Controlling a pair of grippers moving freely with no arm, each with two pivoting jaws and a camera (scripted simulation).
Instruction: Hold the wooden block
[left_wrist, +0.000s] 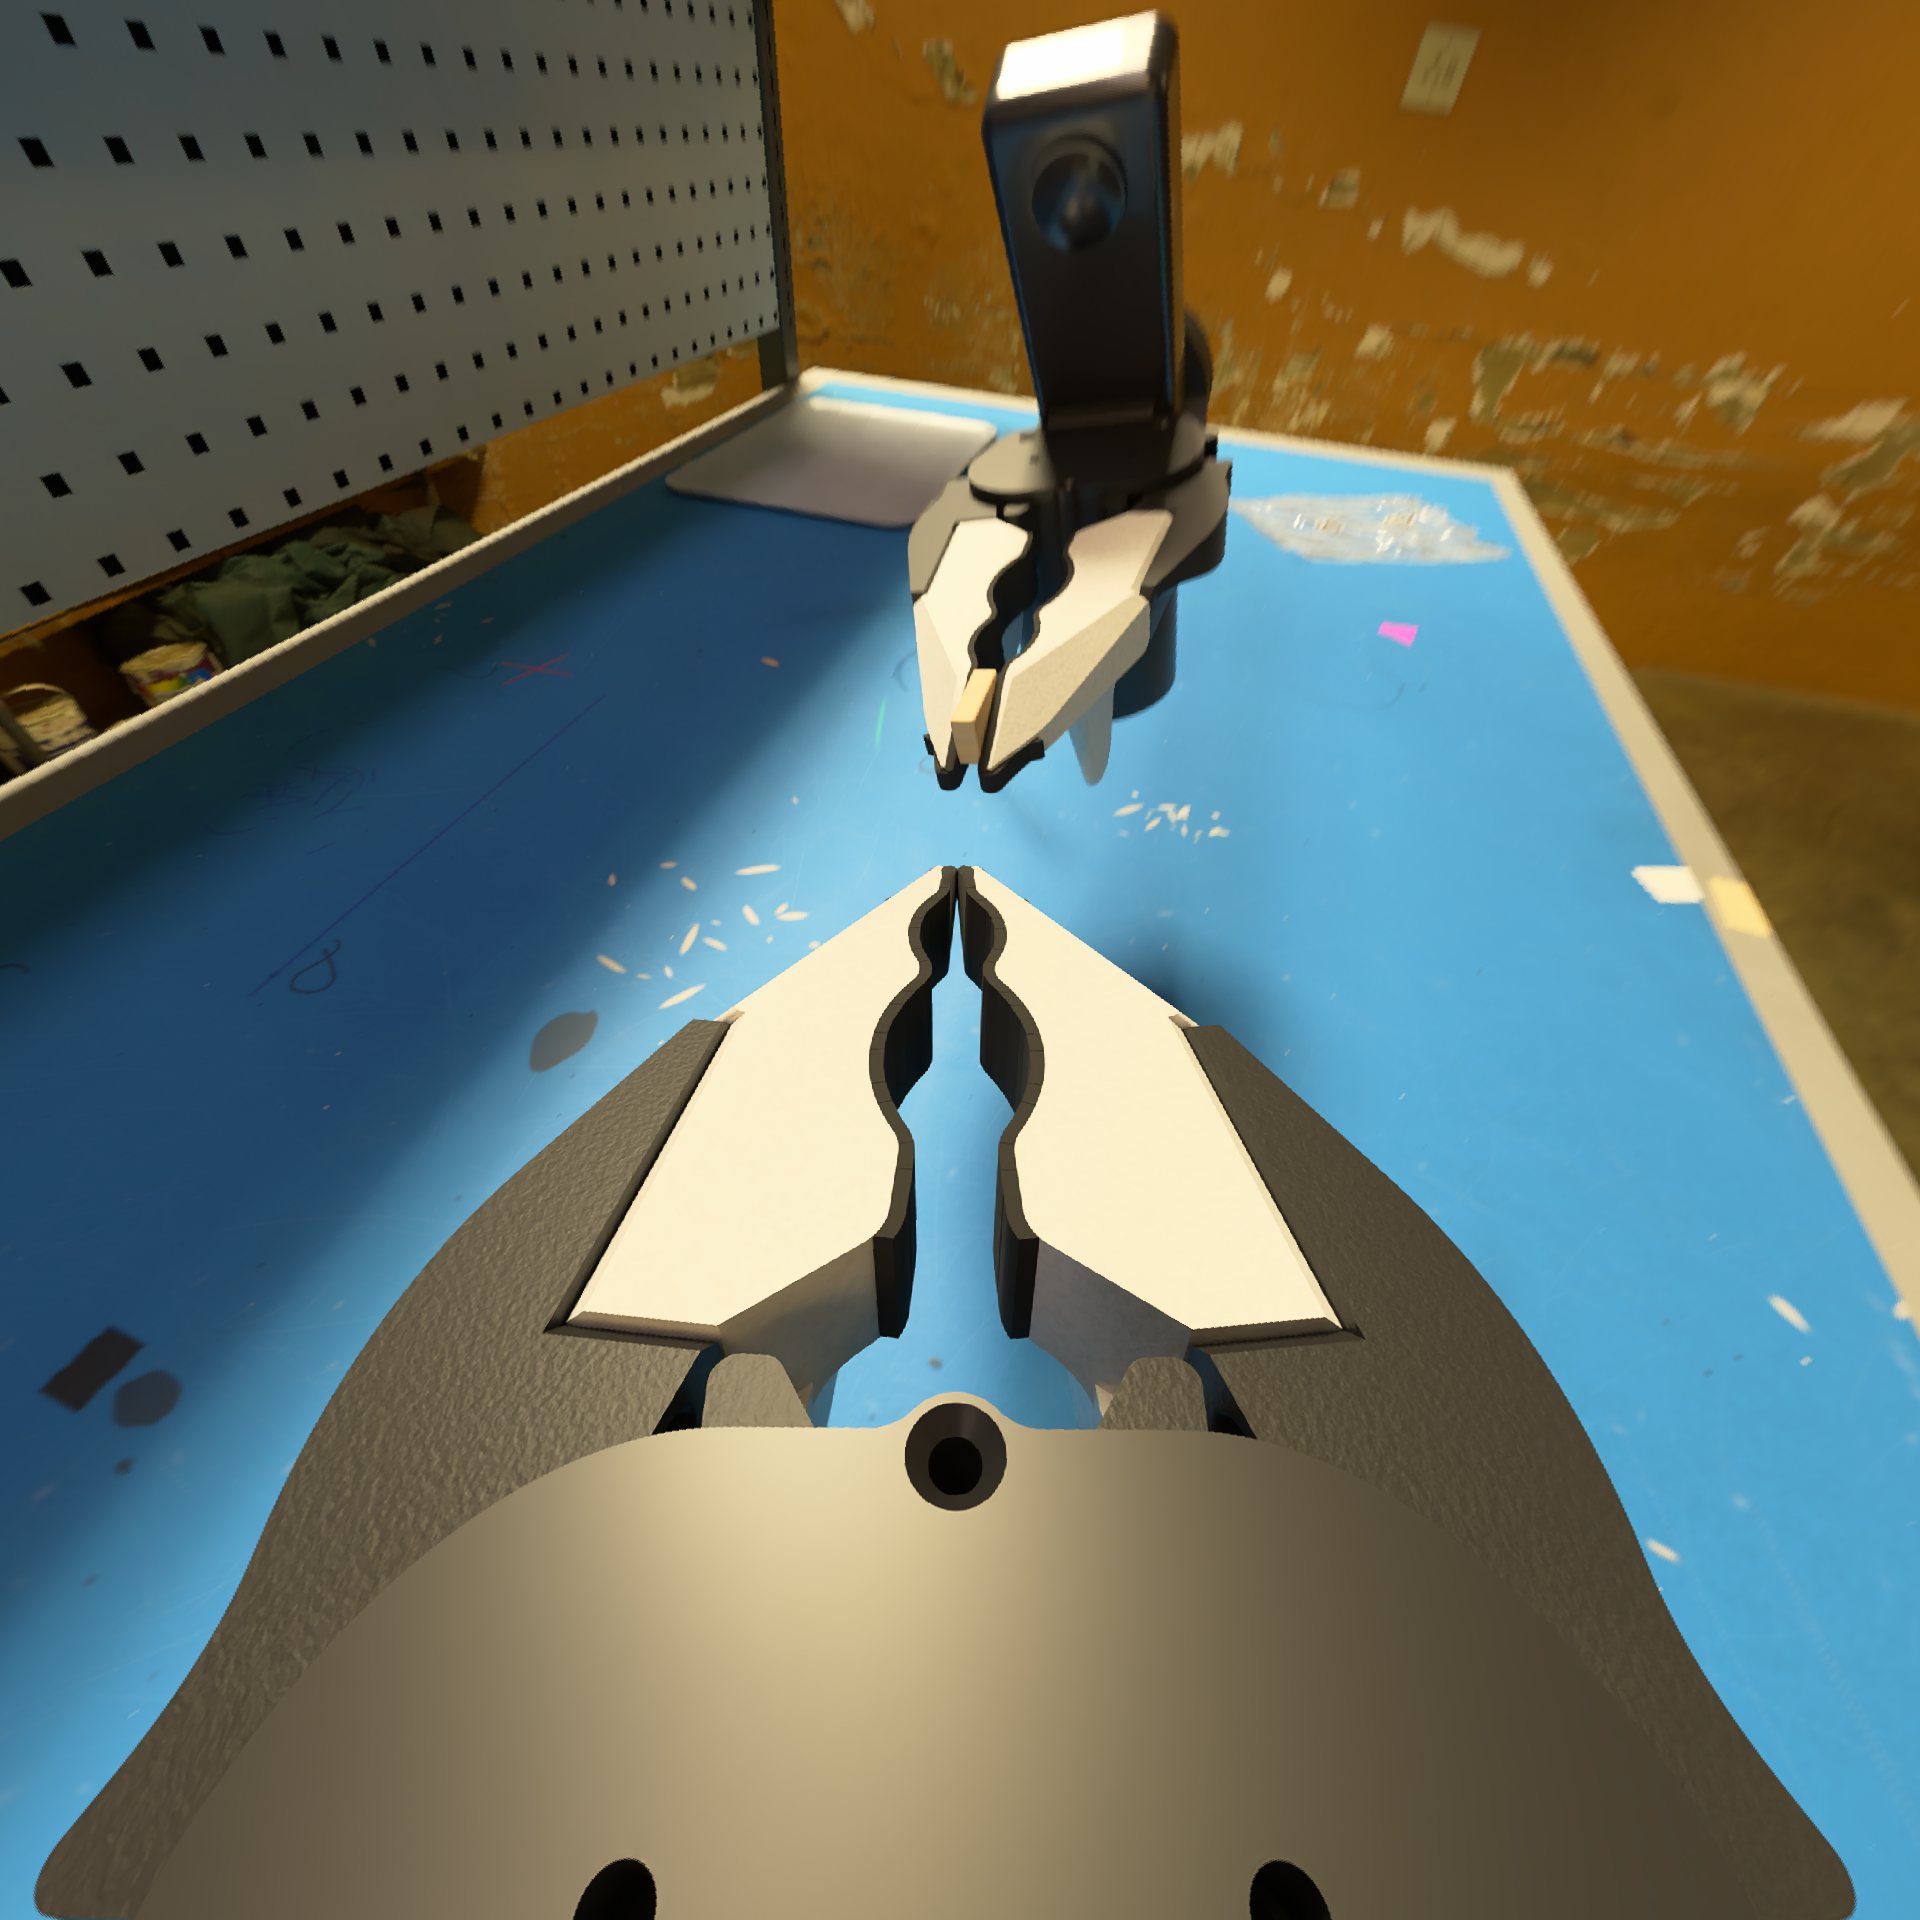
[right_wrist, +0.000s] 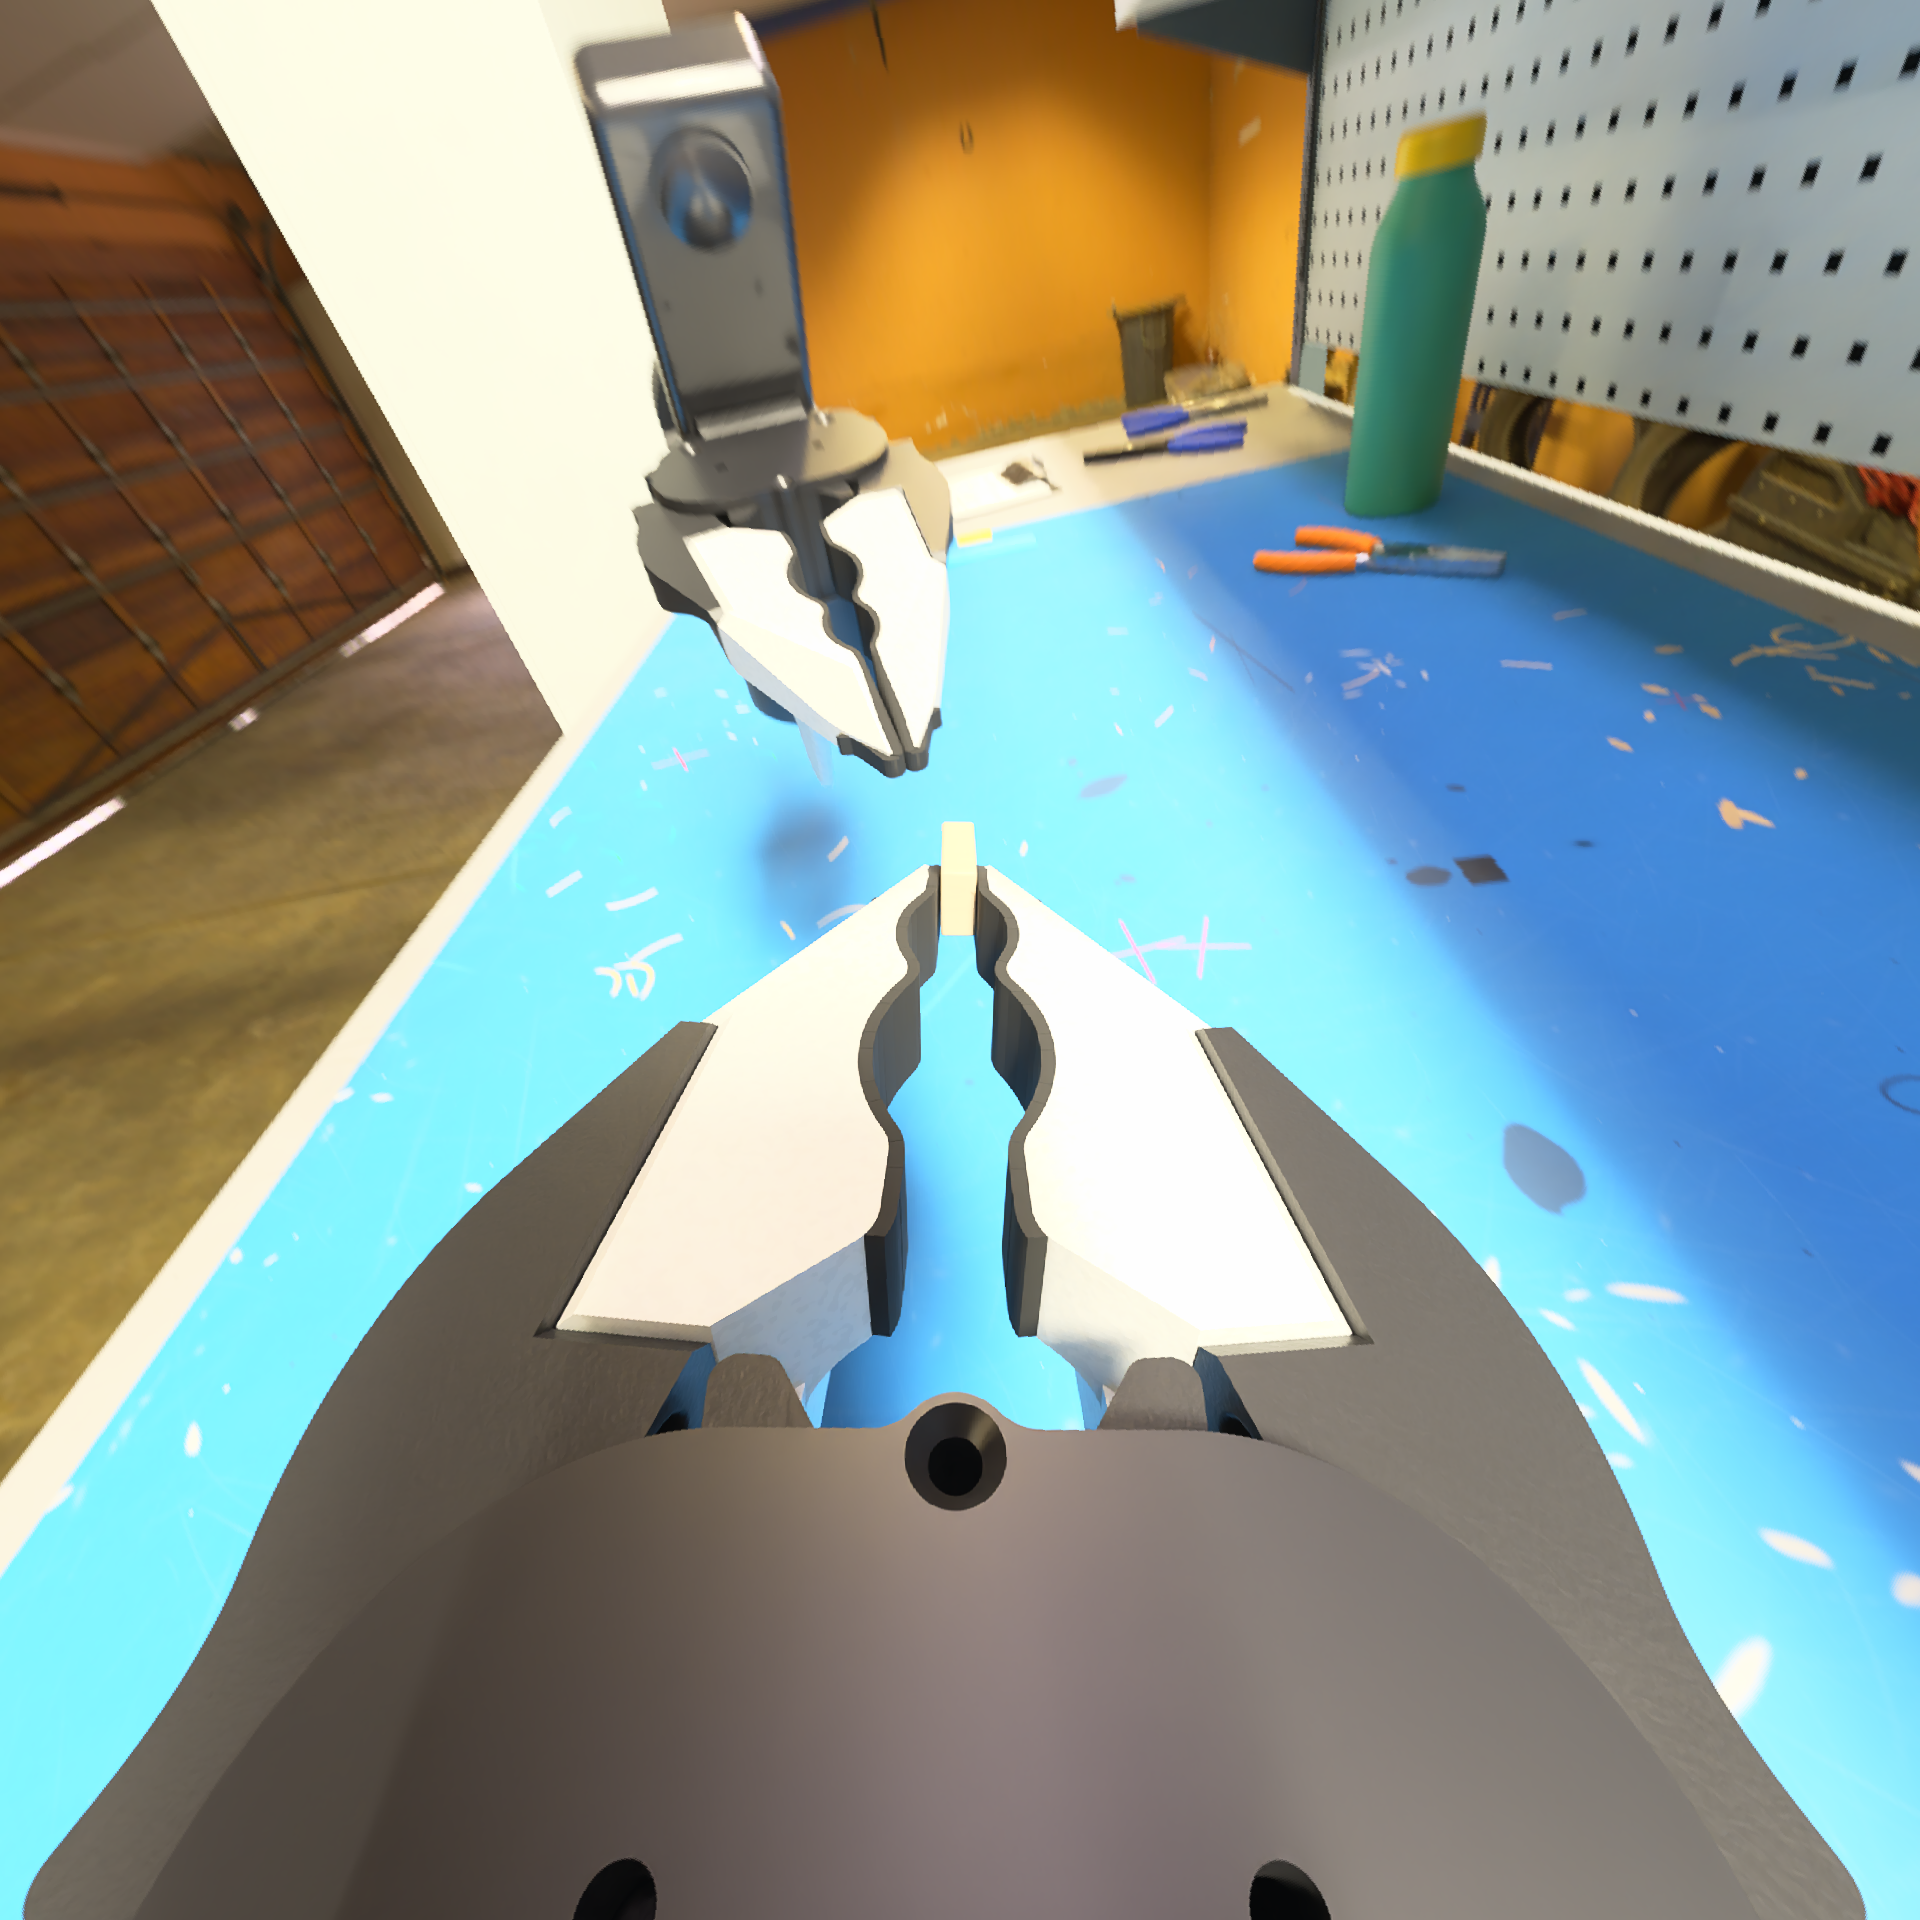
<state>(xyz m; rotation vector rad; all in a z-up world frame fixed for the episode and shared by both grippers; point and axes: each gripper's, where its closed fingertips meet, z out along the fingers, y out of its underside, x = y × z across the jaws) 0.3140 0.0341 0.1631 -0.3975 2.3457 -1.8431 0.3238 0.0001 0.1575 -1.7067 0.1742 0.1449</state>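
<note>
The wooden block (right_wrist: 957, 883) is small and pale, and sits clamped between the tips of my right gripper (right_wrist: 957, 896), held above the blue table (right_wrist: 1351, 935). In the left wrist view the same block (left_wrist: 974, 715) shows between the tips of the right gripper (left_wrist: 966, 764), straight ahead of me. My left gripper (left_wrist: 957, 878) is shut and empty, its tips touching, just short of the right gripper. In the right wrist view the left gripper (right_wrist: 902, 756) hangs ahead, tips pointing down toward the block.
A green bottle with a yellow cap (right_wrist: 1418, 322) stands at the back by the pegboard (right_wrist: 1662, 208). Orange-handled pliers (right_wrist: 1371, 553) and blue-handled tools (right_wrist: 1184, 431) lie beyond. The table's edges (left_wrist: 1766, 997) (right_wrist: 312, 1081) drop to the floor. A grey plate (left_wrist: 831, 468) lies by the pegboard (left_wrist: 364, 260).
</note>
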